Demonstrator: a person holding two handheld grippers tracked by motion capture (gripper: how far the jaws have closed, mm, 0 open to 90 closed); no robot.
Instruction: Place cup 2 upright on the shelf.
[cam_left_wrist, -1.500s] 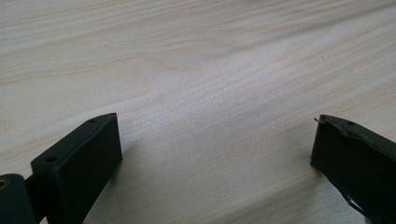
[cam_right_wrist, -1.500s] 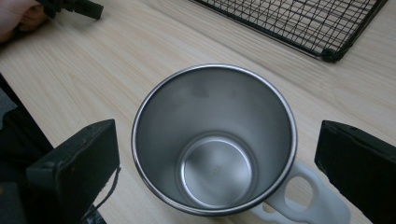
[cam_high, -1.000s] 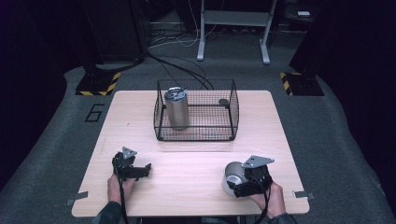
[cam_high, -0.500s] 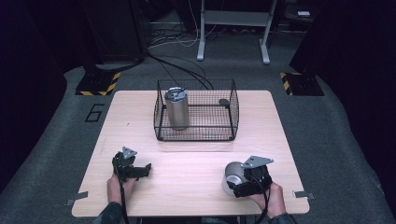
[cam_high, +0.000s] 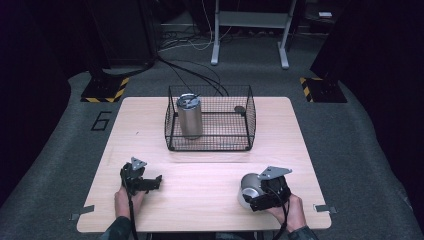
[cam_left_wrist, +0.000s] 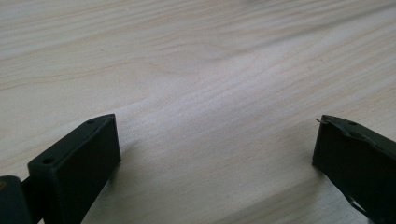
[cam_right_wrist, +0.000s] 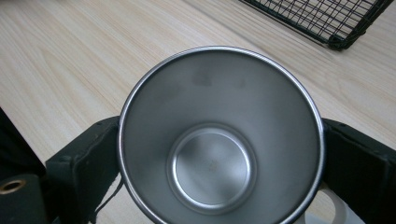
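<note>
A steel cup (cam_high: 247, 183) sits at the table's front right, its mouth facing the right gripper view, where the cup (cam_right_wrist: 212, 163) shows an empty inside. My right gripper (cam_high: 252, 196) is shut on it, one black jaw pressed against each side of the rim (cam_right_wrist: 219, 140). At the front left, my left gripper (cam_high: 152, 182) rests low over the wood, pointing right. Its jaws stand wide apart (cam_left_wrist: 217, 140) with bare tabletop between them.
A black wire basket (cam_high: 210, 146) stands at the table's middle back, with a tall lidded steel tumbler (cam_high: 190, 117) upright in its left half and a small dark object (cam_high: 240, 109) at its back right. A basket corner (cam_right_wrist: 327, 18) lies beyond the cup.
</note>
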